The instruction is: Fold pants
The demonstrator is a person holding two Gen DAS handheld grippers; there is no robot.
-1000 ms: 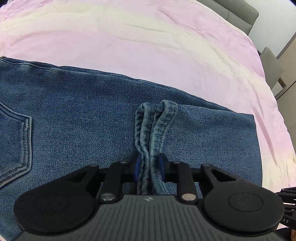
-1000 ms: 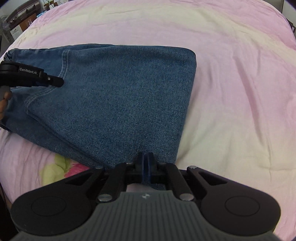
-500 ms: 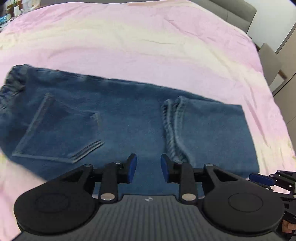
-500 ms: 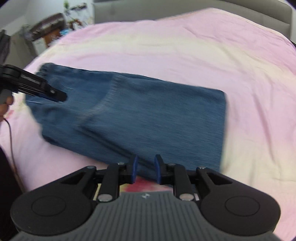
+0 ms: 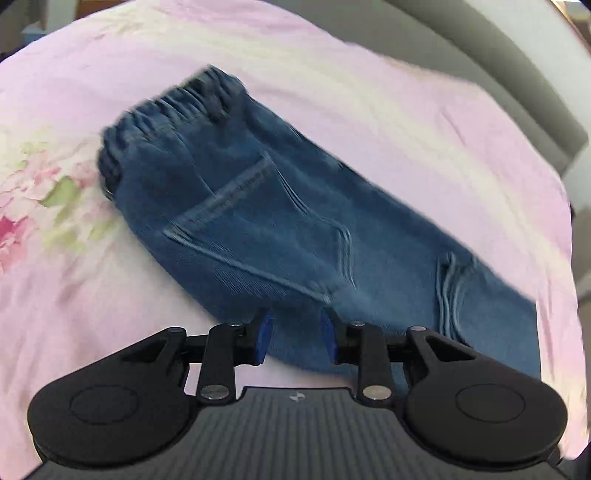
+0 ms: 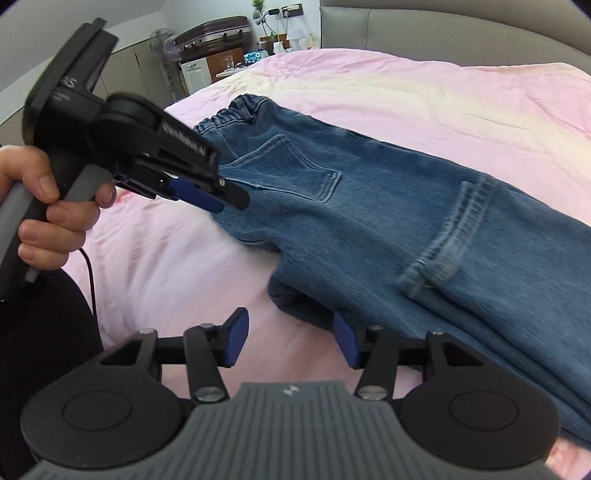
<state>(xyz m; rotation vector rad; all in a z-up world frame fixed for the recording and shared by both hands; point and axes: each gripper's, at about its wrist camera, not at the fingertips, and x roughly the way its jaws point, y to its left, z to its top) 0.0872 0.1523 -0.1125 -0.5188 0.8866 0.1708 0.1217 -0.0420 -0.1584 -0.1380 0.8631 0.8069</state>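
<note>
Pink bedsheet is lying under my right gripper, whose jaws have just been opening, empty. Beyond, my left gripper is hovering parted, gripping nothing, over the folded jeans. Grabbing one layer risks unfolding them. Motion blur is hiding their far edges.

A pink bedsheet with a floral print covers the bed below a grey padded headboard, while a dark suitcase, a standing fan and a potted plant stand beyond.
</note>
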